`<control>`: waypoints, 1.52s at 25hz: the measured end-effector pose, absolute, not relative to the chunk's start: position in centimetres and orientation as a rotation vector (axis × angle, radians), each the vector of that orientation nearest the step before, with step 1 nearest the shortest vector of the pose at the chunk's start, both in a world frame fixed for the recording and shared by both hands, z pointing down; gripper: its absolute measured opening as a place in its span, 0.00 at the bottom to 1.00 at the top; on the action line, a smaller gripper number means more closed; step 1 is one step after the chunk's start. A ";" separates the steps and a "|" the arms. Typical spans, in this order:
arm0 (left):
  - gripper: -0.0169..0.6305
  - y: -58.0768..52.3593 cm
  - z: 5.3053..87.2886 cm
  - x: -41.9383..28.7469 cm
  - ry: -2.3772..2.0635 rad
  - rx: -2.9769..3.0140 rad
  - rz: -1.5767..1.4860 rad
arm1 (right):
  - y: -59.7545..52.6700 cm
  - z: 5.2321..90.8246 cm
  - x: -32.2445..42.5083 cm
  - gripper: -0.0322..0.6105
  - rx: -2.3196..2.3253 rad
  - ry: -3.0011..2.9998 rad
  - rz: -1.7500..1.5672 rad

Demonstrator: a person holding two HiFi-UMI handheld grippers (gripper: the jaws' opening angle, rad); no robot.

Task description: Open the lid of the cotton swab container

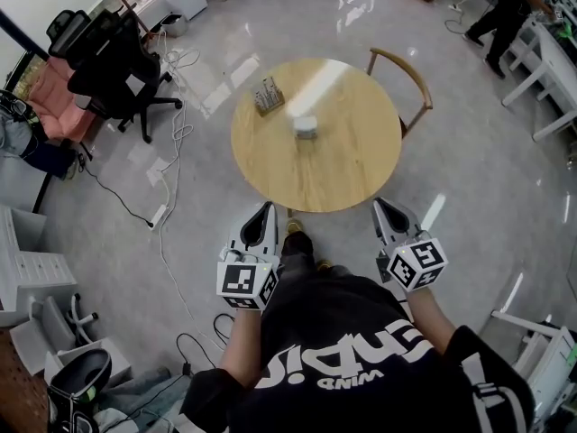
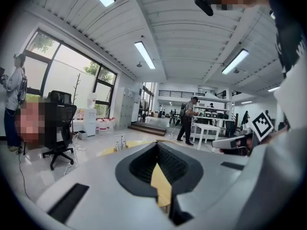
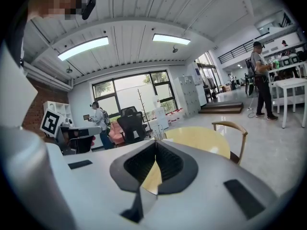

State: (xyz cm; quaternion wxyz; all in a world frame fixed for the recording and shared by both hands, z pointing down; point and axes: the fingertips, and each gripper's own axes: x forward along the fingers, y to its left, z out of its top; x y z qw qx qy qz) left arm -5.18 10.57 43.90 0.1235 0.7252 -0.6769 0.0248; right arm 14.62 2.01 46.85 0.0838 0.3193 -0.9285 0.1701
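Standing, looking steeply down over my black shirt [image 1: 343, 368] with white print. Left gripper [image 1: 268, 207] and right gripper [image 1: 379, 204] are held out ahead of me at about the same level, well apart. Both point toward the round wooden desk [image 1: 343, 174] and stop short of its near edge, over the glossy floor [image 1: 469, 152]. Left gripper view: fingers closed tip to tip, nothing between them. Right gripper view: same, fingers pressed together and empty. On the desk, near its middle and a little toward the far side, stands the cotton swab container [image 1: 306, 126]. It is small, pale and upright, well apart from both grippers, and too small from up here to read the lid. Beyond it to the left, near the far-left edge of the desk, is a small rack [image 1: 268, 95] of thin upright pieces; cannot tell what they are. A streak of bright glare lies across the desk top just right of the rack. A wooden chair [image 1: 407, 78] with a curved back is tucked in at the far-right side of the desk. Farther off to the left is a black office chair [image 1: 115, 66], with white cables [image 1: 171, 165] trailing over the floor nearby. In the far right corner a person [image 1: 503, 12] in dark clothes stands beside a white desk [image 1: 550, 79].
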 end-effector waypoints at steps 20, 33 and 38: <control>0.04 0.8 44.3 -11.0 -1.818 2.225 0.120 | -5.3 47.5 8.3 0.05 1.023 -2.706 0.557; 0.04 -6.0 44.7 -15.2 -1.709 2.319 0.148 | -11.0 46.3 4.4 0.05 1.164 -2.681 0.543; 0.04 -7.2 44.7 -16.2 -1.661 2.355 0.159 | -11.9 46.0 3.8 0.05 1.233 -2.662 0.556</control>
